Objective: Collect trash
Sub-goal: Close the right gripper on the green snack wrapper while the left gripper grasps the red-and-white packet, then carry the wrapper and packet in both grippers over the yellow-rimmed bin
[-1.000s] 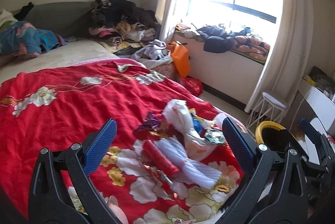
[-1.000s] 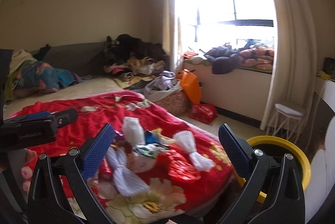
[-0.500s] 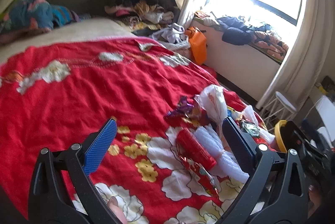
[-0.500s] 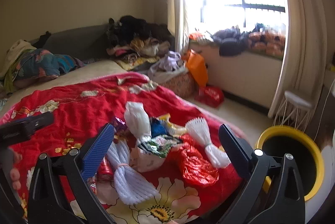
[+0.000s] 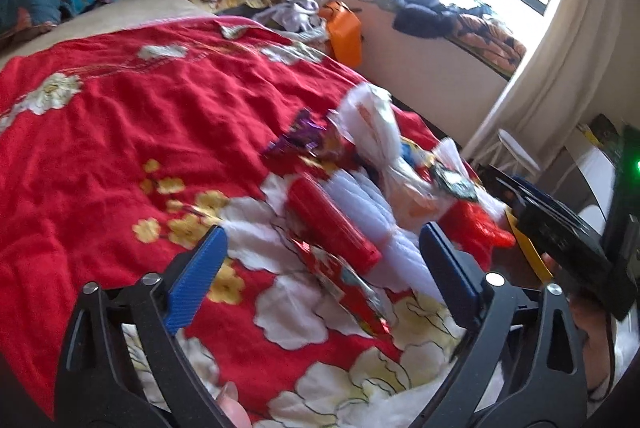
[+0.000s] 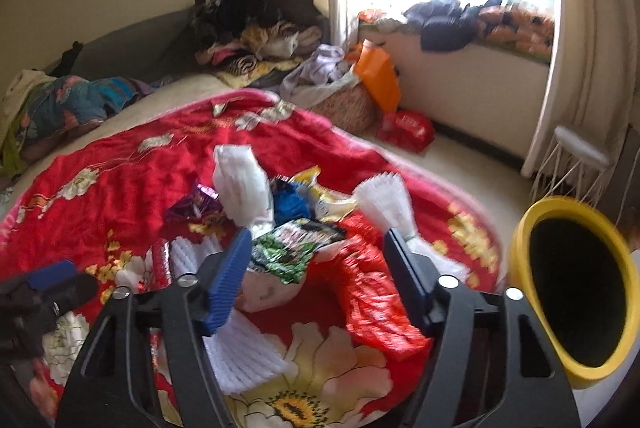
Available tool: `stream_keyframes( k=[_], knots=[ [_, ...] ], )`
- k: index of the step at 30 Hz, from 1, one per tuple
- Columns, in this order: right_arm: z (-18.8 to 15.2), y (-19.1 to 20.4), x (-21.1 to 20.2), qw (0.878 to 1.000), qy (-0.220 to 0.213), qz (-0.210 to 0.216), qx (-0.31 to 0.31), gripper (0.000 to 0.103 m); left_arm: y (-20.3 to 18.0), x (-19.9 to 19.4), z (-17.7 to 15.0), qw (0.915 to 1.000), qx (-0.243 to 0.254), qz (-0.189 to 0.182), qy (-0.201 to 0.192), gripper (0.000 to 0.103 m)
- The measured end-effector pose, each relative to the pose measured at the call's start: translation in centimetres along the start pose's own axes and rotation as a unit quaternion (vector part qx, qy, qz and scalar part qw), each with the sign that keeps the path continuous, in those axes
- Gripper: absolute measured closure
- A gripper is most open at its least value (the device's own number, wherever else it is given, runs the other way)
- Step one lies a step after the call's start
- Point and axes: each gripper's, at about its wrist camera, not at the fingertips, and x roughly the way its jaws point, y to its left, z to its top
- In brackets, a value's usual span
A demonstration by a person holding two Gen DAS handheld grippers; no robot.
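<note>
A pile of trash lies on the red flowered blanket point(image 5: 120, 132). In it are a red tube point(image 5: 332, 224), white foam nets point(image 5: 372, 212), a white plastic bag point(image 5: 372, 124) and a purple wrapper point(image 5: 298, 138). My left gripper point(image 5: 322, 234) hovers over the tube with its jaws closing; the tube lies between the pads, untouched. My right gripper point(image 6: 316, 234) is also closing, above a green-black wrapper point(image 6: 292, 244) and a crumpled red bag point(image 6: 376, 304); its pads press on nothing. A yellow bin point(image 6: 520, 248) stands on the floor to the right.
Heaps of clothes point(image 6: 256, 28) cover the far end of the bed and the window ledge point(image 6: 480, 24). An orange bag point(image 6: 378, 72) and a red packet point(image 6: 408, 128) sit by the wall. A white wire stool point(image 6: 580, 156) stands near the curtain.
Both grippers have sunk and tilted down toward the trash pile, which now looks larger and closer. The right jaws have narrowed markedly, the left only slightly.
</note>
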Motion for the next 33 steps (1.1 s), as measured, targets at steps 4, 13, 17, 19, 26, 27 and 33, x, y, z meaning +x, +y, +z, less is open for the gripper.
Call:
stream_keyframes(
  k=[4, 13, 17, 19, 26, 27, 33],
  knots=[
    [-0.1, 0.0, 1.4, 0.999, 0.031, 0.022, 0.017, 0.055, -1.4, 1.4, -1.1, 0.9990, 0.013, -0.020, 0.038, 0.034],
    [-0.6, 0.1, 2.3, 0.997, 0.047, 0.050, 0.024, 0.085, -1.9, 3.9, -2.9, 0.9936, 0.013, -0.019, 0.111, 0.063],
    [-0.5, 0.1, 1.6, 0.998, 0.034, 0.057, 0.019, 0.095, -1.3, 4.5, -3.3, 0.9907, 0.005, -0.017, 0.135, 0.081],
    [-0.4, 0.1, 1.2, 0.998, 0.027, 0.057, 0.016, 0.095, -0.9, 4.6, -3.3, 0.9898, 0.000, -0.018, 0.141, 0.087],
    [-0.2, -0.3, -0.2, 0.998, 0.009, 0.065, 0.017, 0.096, 0.6, 3.0, -2.0, 0.9932, -0.019, -0.019, 0.113, 0.096],
    [-0.3, -0.3, -0.4, 0.998, 0.006, 0.066, 0.017, 0.096, 0.7, 2.7, -1.8, 0.9940, -0.020, -0.019, 0.106, 0.096],
    [-0.1, -0.8, -1.8, 0.998, -0.009, 0.067, 0.016, 0.096, 0.5, 0.5, -0.1, 0.9981, -0.015, -0.021, 0.055, 0.097]
  ],
)
